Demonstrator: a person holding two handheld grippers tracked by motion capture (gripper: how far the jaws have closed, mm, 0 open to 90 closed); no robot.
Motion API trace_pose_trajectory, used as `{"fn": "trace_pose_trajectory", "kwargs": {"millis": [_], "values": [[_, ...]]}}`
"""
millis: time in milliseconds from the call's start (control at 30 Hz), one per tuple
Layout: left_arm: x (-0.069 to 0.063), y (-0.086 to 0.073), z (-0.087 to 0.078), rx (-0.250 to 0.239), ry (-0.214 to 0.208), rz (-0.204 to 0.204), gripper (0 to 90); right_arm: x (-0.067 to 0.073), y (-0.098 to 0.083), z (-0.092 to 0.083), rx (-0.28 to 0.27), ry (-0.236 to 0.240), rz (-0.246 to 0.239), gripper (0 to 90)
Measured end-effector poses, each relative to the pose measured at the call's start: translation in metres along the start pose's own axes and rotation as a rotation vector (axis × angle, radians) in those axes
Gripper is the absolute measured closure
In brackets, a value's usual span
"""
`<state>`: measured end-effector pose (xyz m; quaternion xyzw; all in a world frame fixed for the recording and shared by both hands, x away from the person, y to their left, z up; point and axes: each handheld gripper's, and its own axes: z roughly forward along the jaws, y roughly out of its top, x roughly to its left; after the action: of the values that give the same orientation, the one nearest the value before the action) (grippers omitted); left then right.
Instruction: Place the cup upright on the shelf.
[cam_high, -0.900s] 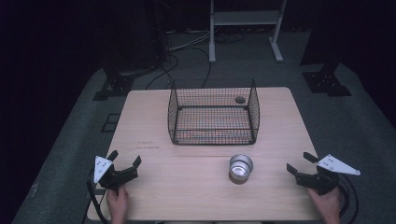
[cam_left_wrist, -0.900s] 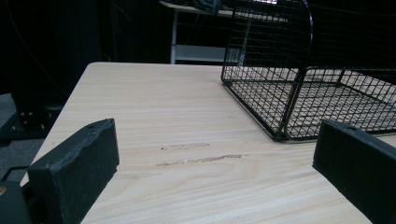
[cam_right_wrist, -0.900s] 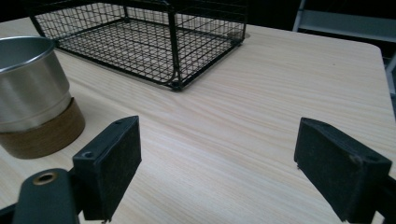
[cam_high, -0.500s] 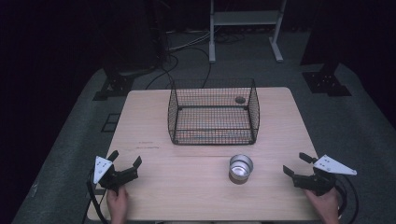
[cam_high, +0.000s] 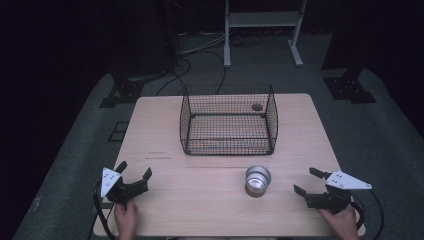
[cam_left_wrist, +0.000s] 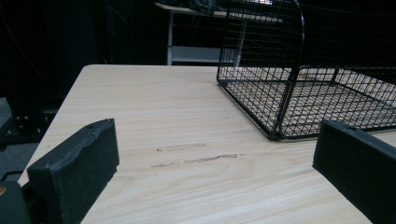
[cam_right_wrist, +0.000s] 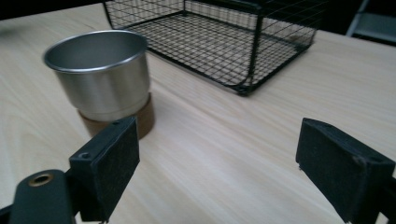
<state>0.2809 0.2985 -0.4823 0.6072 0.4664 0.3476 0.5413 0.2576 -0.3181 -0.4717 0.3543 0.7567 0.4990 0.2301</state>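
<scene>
Already both claws stood wide open and empty, the steel cup waiting between them.

On the pale wooden surface the metal cup stood upright at about five o'clock of the wire basket, near the front edge, seated on a brown round base. The right claw hovered near it at its three o'clock, not touching; the left claw hung well apart at nine o'clock. The cup looked light, rigid and slick-walled, so it would likely slip under a shallow pinch. A hold across the wall just under the rolled rim seemed safest; whether the base was attached could not be told.
</scene>
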Motion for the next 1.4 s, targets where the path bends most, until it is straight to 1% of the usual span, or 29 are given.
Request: {"fn": "trace_pose_trajectory", "kwargs": {"millis": [33, 100, 133, 167, 233, 267, 333, 433, 567, 600, 667, 733, 833, 900, 933, 967, 1033, 1167, 1300, 1333, 1367, 1400], "values": [[0.0, 0.0, 0.0, -0.001, 0.0, 0.003, 0.0, 0.004, 0.0, 0.003, -0.001, 0.044, 0.027, 12.4], [-0.001, 0.0, 0.0, -0.001, 0.0, 0.005, 0.0, 0.009, 0.001, 0.005, 0.009, 0.057, 0.008, 12.4], [-0.001, 0.0, 0.0, -0.001, 0.0, 0.01, 0.0, 0.009, 0.001, 0.005, 0.009, 0.057, 0.008, 12.4], [-0.002, 0.0, 0.0, 0.0, 0.002, 0.018, 0.0, 0.015, 0.002, 0.008, 0.02, 0.07, -0.009, 12.4], [-0.003, 0.0, 0.0, -0.001, 0.002, 0.024, 0.0, 0.019, 0.003, 0.011, 0.025, 0.091, -0.021, 12.4], [-0.003, 0.0, 0.0, -0.001, 0.002, 0.024, 0.0, 0.019, 0.003, 0.011, 0.025, 0.091, -0.021, 12.4], [-0.003, 0.0, 0.0, 0.001, 0.002, 0.026, 0.0, 0.024, 0.006, 0.015, 0.029, 0.116, -0.029, 12.4], [-0.003, 0.0, 0.0, 0.001, 0.0, 0.025, 0.0, 0.028, 0.008, 0.018, 0.03, 0.138, -0.042, 12.4], [-0.004, 0.0, 0.0, 0.004, 0.002, 0.031, 0.0, 0.035, 0.012, 0.025, 0.045, 0.155, -0.058, 12.4], [-0.003, 0.0, 0.0, 0.004, 0.002, 0.031, 0.0, 0.036, 0.013, 0.027, 0.048, 0.151, -0.066, 12.4], [-0.003, 0.0, 0.0, 0.003, 0.002, 0.03, 0.0, 0.037, 0.014, 0.028, 0.048, 0.15, -0.065, 12.4], [-0.003, 0.0, 0.001, 0.005, -0.003, 0.031, 0.0, 0.04, 0.018, 0.032, 0.046, 0.16, -0.07, 12.4], [-0.004, 0.0, 0.001, 0.009, -0.005, 0.034, 0.0, 0.042, 0.02, 0.037, 0.059, 0.166, -0.084, 12.4], [-0.004, 0.0, 0.001, 0.007, -0.005, 0.035, 0.0, 0.045, 0.023, 0.042, 0.066, 0.189, -0.076, 12.4], [-0.004, 0.0, 0.001, 0.008, -0.005, 0.037, 0.0, 0.046, 0.024, 0.044, 0.069, 0.211, -0.072, 12.2], [-0.004, 0.0, 0.001, 0.008, -0.005, 0.035, 0.0, 0.048, 0.025, 0.046, 0.077, 0.22, -0.078, 11.3], [-0.004, 0.0, 0.001, 0.009, -0.005, 0.035, 0.0, 0.051, 0.027, 0.051, 0.084, 0.223, -0.086, 10.9], [-0.004, 0.0, 0.001, 0.008, -0.005, 0.035, 0.0, 0.053, 0.028, 0.059, 0.095, 0.228, -0.062, 9.3], [-0.004, 0.0, 0.001, 0.008, -0.005, 0.035, 0.0, 0.053, 0.029, 0.064, 0.102, 0.227, -0.052, 7.8], [-0.004, 0.0, 0.001, 0.008, -0.007, 0.036, 0.0, 0.053, 0.029, 0.066, 0.108, 0.23, -0.044, 7.2], [-0.004, 0.0, 0.001, 0.008, -0.008, 0.036, 0.0, 0.053, 0.029, 0.07, 0.123, 0.23, -0.042, 7.3], [-0.003, 0.0, 0.0, 0.005, -0.006, 0.031, 0.0, 0.053, 0.029, 0.072, 0.125, 0.229, -0.043, 7.2]]}}
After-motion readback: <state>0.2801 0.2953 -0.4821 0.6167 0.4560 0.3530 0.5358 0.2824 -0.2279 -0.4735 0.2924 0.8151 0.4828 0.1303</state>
